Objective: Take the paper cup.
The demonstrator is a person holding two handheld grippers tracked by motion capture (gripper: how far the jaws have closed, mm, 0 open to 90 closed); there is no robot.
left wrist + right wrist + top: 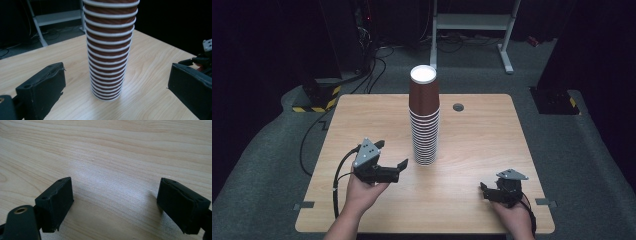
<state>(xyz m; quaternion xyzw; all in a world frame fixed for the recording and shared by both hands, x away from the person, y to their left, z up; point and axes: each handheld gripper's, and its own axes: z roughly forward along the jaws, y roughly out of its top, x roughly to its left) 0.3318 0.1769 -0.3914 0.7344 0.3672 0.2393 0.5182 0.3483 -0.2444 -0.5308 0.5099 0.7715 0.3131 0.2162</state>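
Observation:
A tall stack of brown paper cups (424,120) with white rims stands upside down at the middle of the wooden table (482,145). My left gripper (392,153) hovers just left of the stack's lower part, open, its jaws pointing at it. In the left gripper view the stack (110,50) rises between and beyond the wide-apart jaws of my left gripper (116,75), untouched. My right gripper (486,191) rests low near the table's front right, apart from the stack. In the right gripper view my right gripper (115,182) is open over bare wood.
A round cable hole (458,107) sits in the table behind the stack. On the floor beyond stand a white metal frame (472,22) and a black base with yellow stripes (317,100). A black cable (337,175) trails from the left gripper.

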